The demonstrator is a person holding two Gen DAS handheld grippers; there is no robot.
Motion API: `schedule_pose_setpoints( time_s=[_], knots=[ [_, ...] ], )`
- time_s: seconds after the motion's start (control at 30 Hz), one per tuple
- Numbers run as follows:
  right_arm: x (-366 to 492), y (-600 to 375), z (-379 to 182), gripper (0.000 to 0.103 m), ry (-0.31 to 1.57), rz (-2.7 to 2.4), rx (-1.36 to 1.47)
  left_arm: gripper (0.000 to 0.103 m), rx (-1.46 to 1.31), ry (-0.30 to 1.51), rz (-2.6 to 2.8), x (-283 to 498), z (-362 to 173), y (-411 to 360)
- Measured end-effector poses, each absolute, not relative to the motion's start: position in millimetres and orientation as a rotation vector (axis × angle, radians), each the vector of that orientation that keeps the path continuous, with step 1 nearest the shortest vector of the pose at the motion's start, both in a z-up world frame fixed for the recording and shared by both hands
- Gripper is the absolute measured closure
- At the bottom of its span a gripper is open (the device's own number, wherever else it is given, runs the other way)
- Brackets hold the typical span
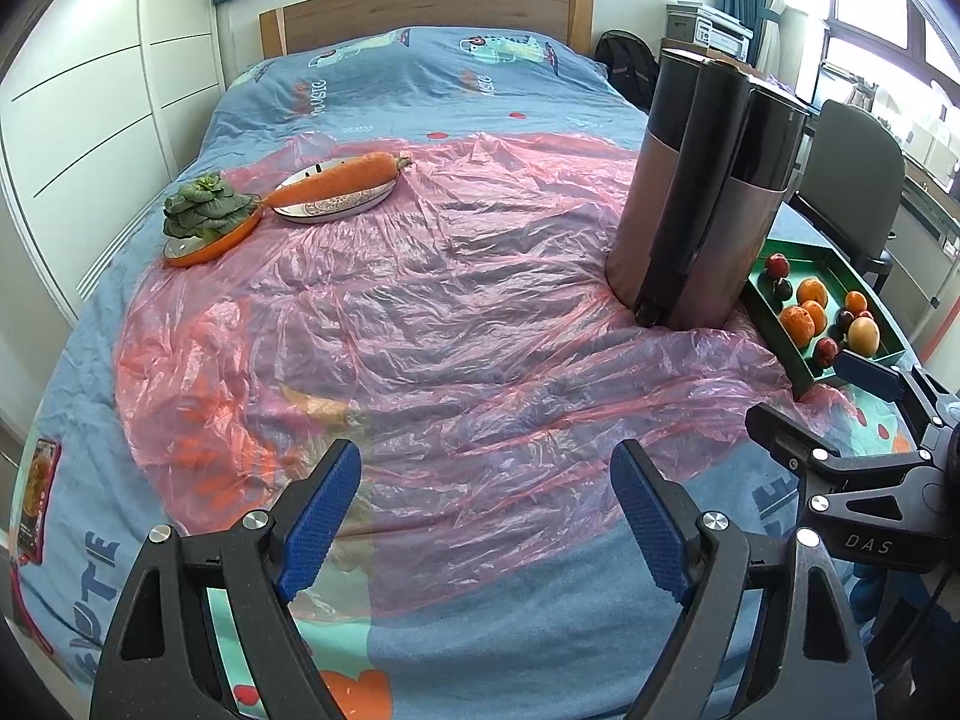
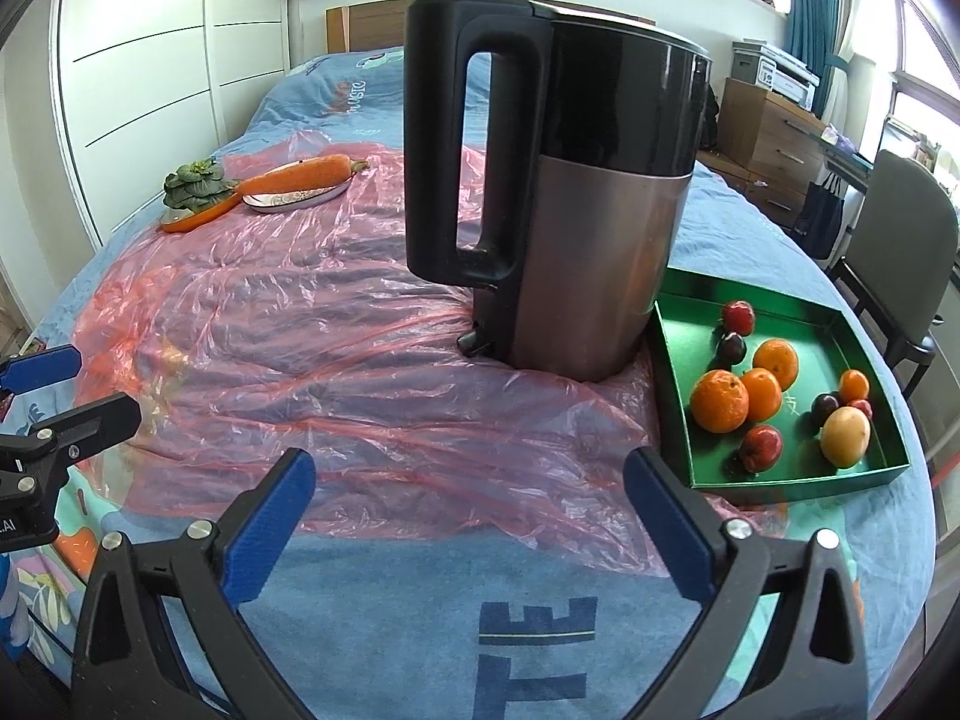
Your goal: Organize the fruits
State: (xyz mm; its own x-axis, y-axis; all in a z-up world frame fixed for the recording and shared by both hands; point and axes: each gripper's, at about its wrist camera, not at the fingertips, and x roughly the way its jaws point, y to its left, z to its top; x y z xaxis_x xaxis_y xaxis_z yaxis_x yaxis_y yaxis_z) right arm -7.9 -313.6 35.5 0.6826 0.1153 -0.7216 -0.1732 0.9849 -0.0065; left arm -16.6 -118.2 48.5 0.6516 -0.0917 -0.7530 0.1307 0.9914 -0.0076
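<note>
Right, both grippers hang above the near edge of the bed with nothing in them: left gripper has its blue pads spread wide over bare quilt and pink plastic sheet, right gripper is spread just as wide and equally empty. Fruit is all in the green tray at the bed's near right corner, so my read is the step in hand is the first pick from it. I'd use the right gripper since the tray sits just beside it; take something at the tray's near edge first, say the yellow fruit or the red one, come in from above, and straddle a single piece so the pads don't shove the oranges into each other. Keep clear of the kettle, which stands touching the tray's far-left side on soft bedding and could tip if nudged. Far left side of the bed: a carrot across a patterned plate and a leafy green on an orange dish, well apart from the tray. View differences: right wrist shows the whole tray floor and every piece; left wrist sees the tray partly cut off by the kettle and the other gripper, but alone shows a phone at the bed's near left edge.
</note>
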Motion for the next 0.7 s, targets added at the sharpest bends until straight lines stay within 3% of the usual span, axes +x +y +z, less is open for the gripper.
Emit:
schedule_pose_setpoints(
  time_s=[0.7],
  knots=[
    [-9.6,-314.3,32.3,0.0,0.815,0.155,-0.066,0.022,0.047,0.867,-0.138,-15.9,44.4,-118.1]
  ],
)
